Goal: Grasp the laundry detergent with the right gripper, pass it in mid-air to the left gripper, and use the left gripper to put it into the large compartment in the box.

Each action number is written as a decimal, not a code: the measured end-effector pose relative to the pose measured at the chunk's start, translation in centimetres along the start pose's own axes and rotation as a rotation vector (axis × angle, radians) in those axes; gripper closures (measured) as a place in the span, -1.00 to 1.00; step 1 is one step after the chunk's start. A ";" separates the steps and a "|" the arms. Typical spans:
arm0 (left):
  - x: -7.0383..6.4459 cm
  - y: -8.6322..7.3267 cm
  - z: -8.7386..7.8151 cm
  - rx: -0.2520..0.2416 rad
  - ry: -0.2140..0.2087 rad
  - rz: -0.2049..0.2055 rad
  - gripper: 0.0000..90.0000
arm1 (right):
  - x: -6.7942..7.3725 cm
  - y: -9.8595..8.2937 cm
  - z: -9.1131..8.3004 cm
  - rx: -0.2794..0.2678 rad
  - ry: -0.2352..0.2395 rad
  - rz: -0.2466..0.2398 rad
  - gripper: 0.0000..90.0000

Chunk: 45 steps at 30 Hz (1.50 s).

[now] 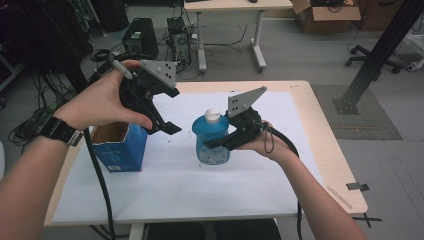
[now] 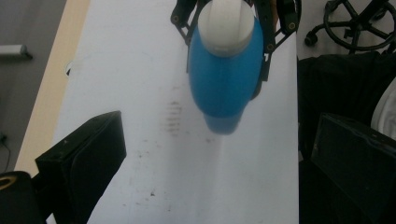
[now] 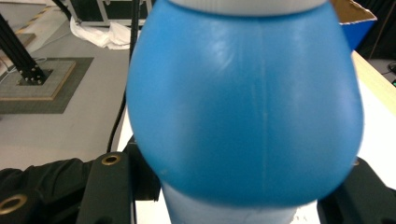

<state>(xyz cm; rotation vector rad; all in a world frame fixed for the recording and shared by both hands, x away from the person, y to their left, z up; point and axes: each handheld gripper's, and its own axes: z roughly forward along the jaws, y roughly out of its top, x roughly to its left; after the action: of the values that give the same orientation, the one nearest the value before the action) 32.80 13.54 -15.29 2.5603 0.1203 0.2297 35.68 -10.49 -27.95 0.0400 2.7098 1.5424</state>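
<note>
One blue bottle (image 1: pixel 212 140) with a white cap (image 1: pixel 212 115) stands upright near the middle of the worktop (image 1: pixel 200 185), held by the right gripper (image 1: pixel 225 140), whose fingers pinch its body from the right side. One open blue box (image 1: pixel 119 146) stands to the bottom left of it, near the worktop's left edge. The worktop is a pale wooden table covered by a white sheet with faint smudges. Beyond it lie a grey floor, a second table (image 1: pixel 235 7), computer cases, cables and a cardboard box (image 1: pixel 325 15). The left gripper (image 1: pixel 167 112) hangs above the box, tilted down toward the bottle, its fingers spread and holding nothing, in a raised hand (image 1: pixel 102 102)
</note>
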 end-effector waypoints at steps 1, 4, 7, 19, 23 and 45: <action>0.0 0.1 0.0 0.000 -0.001 0.003 -0.92 | 0.1 0.3 0.2 0.005 0.002 -0.007 -0.05; -0.1 0.3 0.2 0.001 -0.008 0.008 -0.92 | 0.3 0.9 0.6 0.013 0.013 -0.020 -0.05; -0.1 0.6 0.3 0.009 -0.012 0.009 -0.92 | 0.5 1.5 1.1 0.015 0.022 -0.030 -0.05; -0.4 1.3 1.4 0.040 -0.030 0.021 -0.93 | 1.1 2.8 2.6 0.035 0.045 -0.049 -0.05; -0.5 1.5 1.9 0.063 -0.039 0.025 -0.92 | 1.2 3.2 2.8 0.038 0.046 -0.054 -0.05; -0.8 1.8 4.2 0.115 -0.073 0.032 -0.58 | 1.4 3.4 3.0 0.036 0.040 -0.057 -0.05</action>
<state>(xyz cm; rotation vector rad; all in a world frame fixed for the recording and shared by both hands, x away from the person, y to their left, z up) 32.88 9.72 -17.86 2.6827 0.0668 0.1447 34.44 -6.14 -26.51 -0.0681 2.7436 1.4955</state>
